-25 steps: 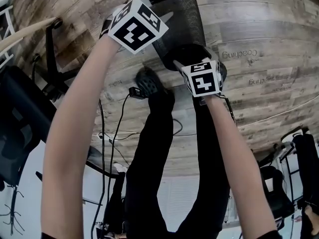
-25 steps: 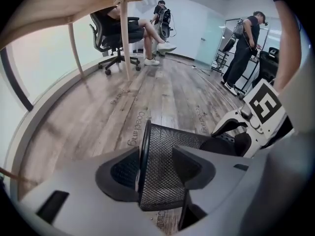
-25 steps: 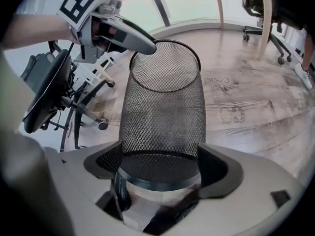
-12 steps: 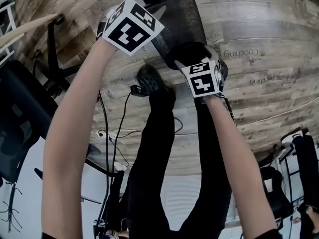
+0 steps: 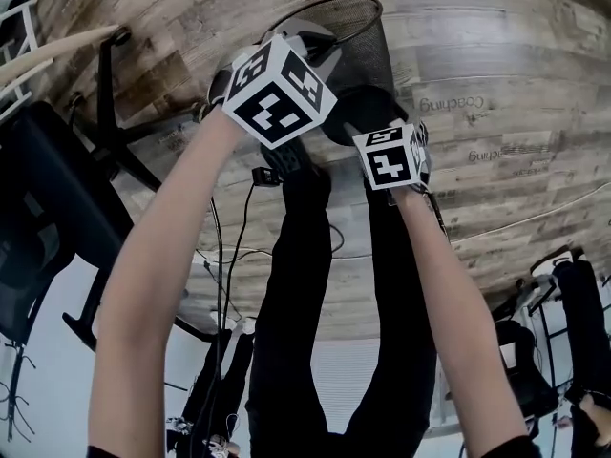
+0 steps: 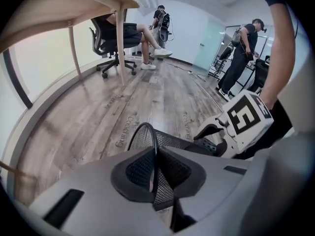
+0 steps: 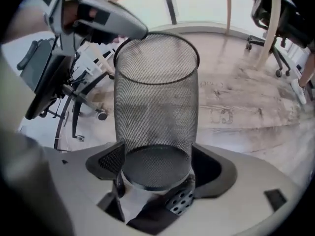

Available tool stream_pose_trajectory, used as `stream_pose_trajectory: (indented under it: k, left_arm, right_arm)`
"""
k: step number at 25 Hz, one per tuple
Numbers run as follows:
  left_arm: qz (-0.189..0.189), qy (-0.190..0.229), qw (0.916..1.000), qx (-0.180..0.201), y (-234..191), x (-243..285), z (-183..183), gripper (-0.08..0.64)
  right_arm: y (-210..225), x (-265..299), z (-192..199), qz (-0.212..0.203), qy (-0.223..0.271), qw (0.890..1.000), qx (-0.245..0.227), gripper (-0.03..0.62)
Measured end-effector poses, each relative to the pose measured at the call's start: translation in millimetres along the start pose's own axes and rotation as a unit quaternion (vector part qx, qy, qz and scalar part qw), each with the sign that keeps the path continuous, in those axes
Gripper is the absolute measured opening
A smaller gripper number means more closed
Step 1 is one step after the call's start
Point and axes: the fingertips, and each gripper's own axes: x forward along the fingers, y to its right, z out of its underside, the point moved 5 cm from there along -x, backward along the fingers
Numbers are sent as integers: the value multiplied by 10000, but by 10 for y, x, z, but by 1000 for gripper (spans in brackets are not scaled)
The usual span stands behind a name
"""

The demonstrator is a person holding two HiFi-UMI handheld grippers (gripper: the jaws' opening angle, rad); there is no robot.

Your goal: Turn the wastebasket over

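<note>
The wastebasket is a black wire-mesh bin, held off the wooden floor between both grippers with its open rim away from me. My left gripper has just been closing and is shut on the thin rim, which runs between its pads. My right gripper grips the round base, one pad on each side. In the right gripper view the wastebasket stretches away from the jaws, with the left gripper at its far rim. The left gripper view shows the right gripper beyond the mesh.
My legs and shoes are just below the basket. Cables trail over the floor at the left. A black office chair stands at the left, a wooden desk overhangs, and people stand far off.
The left jaws have closed on the rim. Both grippers have risen with the basket, and its open rim now shows as a full ring in the head view.
</note>
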Motion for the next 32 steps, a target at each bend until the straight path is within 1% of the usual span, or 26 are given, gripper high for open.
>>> stream_pose_trajectory:
  k: [2,4,6,8,10,11,16,19,21,22,23,24,26,29,32]
  left_arm:
    - [60,-19,9999,115,136,-16,-18,46]
    - [121,-53,9996,236,262,-41,-16,46]
    - [170,-102,9994,299,345,-70,-2,46]
    - [165,-149,9992,332,399,-94,11,46]
    - [126,-151,9994,284,453,-108,12,46]
    - [105,-131,9996,232,486,-113,9,46]
    - [51,27,10000,68,736,-123,-46,46]
    - [59,123,9999,104,915,-125,-94,46]
    - [87,160,9998,127,1023,-129,-105,46]
    - [123,180,9997,128,1078,-130,-108,46]
    - [174,201,9996,129,1133,-129,-112,46]
    - [228,221,9994,139,1185,-129,-113,46]
    - [298,244,9991,189,1260,-137,-102,46]
    - [297,211,9989,300,1314,-158,-71,46]
    - [268,212,9988,340,1334,-185,-71,49]
  right_arm:
    - [119,-137,-113,32,342,9990,288,439]
    - [289,-317,-230,62,677,9952,699,439]
    - [505,-552,-374,140,1047,9869,1222,439]
    - [719,-797,-543,216,1432,9749,1692,439]
    - [859,-983,-707,176,1715,9653,1963,439]
    - [891,-1042,-778,106,1793,9626,2027,437]
    - [777,-1117,-976,-392,1759,9580,2232,437]
    - [629,-1011,-935,-762,1486,9551,2449,436]
    - [558,-937,-835,-821,1233,9572,2488,432]
    - [540,-922,-773,-807,1134,9584,2492,396]
    - [534,-924,-713,-786,1075,9584,2525,223]
    - [535,-936,-664,-774,1053,9572,2581,201]
    - [528,-956,-616,-794,1022,9562,2626,185]
    - [497,-960,-620,-910,939,9559,2630,158]
    - [472,-990,-667,-1013,1031,9541,2624,133]
